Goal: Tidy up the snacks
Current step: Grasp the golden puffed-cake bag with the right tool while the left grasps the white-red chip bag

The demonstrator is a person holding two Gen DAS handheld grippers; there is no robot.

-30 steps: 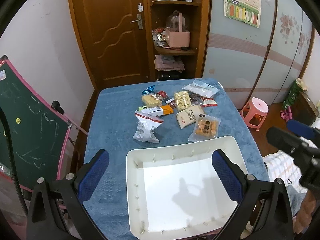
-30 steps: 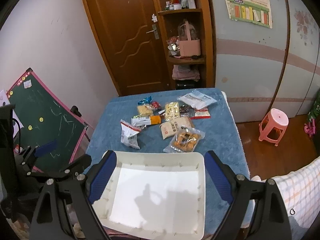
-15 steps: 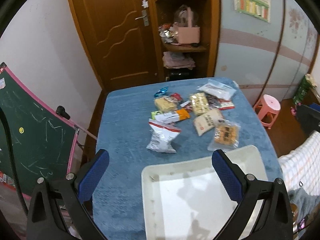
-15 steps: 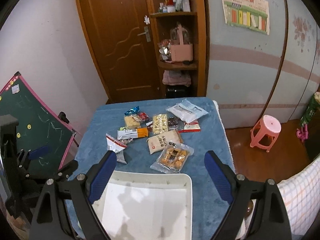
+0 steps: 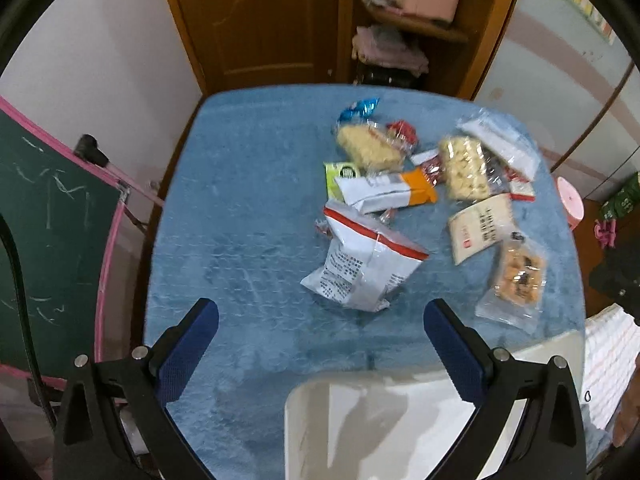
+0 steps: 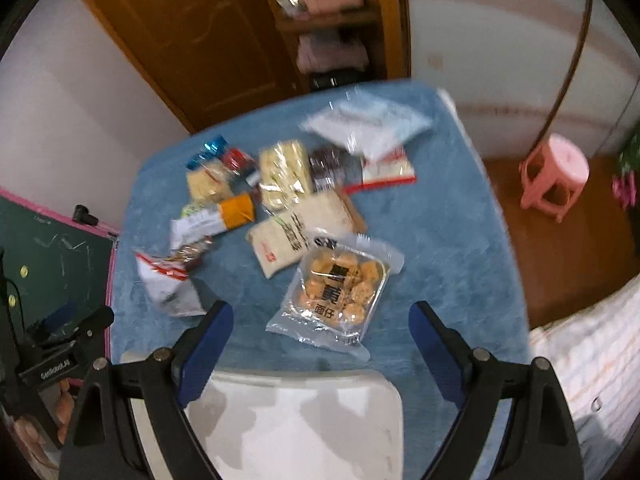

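Over a counter (image 5: 240,200) draped in blue cloth, I hold 2 grippers angled steeply down at a scatter of snack packets. My left gripper (image 5: 320,338) has its blue-padded fingers (image 5: 188,352) spread wide with nothing between them; just beyond it lies a white packet with a red strip (image 5: 360,264), tilted and crumpled on the cloth. My right gripper (image 6: 320,336) is spread just as wide and grips nothing; between and just beyond its fingers (image 6: 206,344) lies a clear packet of golden round biscuits (image 6: 340,292), flat on the cloth and untouched.

Farther back, the other snacks sit close together, some overlapping: a beige packet with dark print (image 6: 296,232), an orange-and-white packet (image 5: 388,192), a clear packet of pale puffed pieces (image 5: 464,168), a pale square cracker packet (image 5: 368,148), a blue foil wrapper (image 5: 358,109), and a large clear flat bag (image 6: 368,124) at the far edge.

A white tray (image 6: 300,432) sits at the near edge of the counter, directly below both grippers. To the left stands a green chalkboard with a pink frame (image 5: 52,232); on the floor to the right is a pink stool (image 6: 556,176).
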